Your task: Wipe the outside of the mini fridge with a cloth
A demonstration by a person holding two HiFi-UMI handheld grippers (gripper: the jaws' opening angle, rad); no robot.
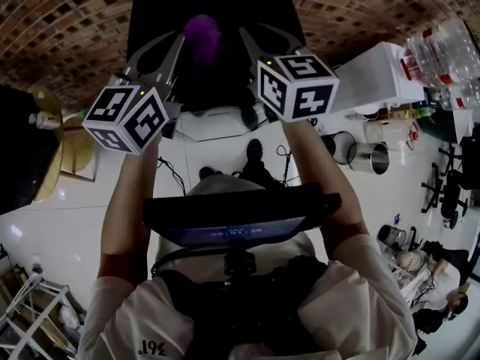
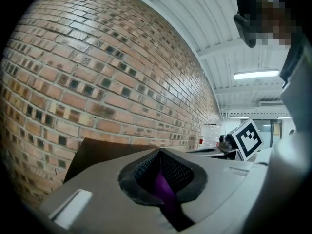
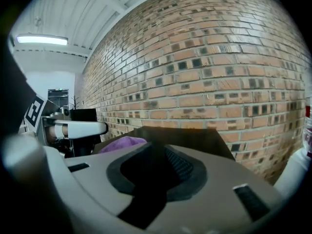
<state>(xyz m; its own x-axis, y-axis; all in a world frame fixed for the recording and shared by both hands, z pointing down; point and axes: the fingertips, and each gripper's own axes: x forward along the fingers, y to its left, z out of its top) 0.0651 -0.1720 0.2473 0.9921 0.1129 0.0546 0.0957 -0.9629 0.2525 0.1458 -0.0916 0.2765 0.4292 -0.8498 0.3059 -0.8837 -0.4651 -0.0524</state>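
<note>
A lab-like workshop hall: brick wall (image 2: 97, 82), strip-lit ceiling (image 2: 195, 28), glossy white floor (image 1: 67, 235).

Two grippers (image 1: 180, 42) (image 1: 247, 36), one purple cloth (image 1: 202, 30), one black mini fridge (image 1: 157, 10)

cloth (image 1: 202, 32) on mini fridge (image 1: 150, 13), brick wall (image 1: 60, 28) behind

brick wall (image 2: 97, 82) ahead | clear plastic bottles (image 1: 442, 55) right | two steel pots (image 1: 369, 157) on white floor (image 1: 67, 223)
</note>
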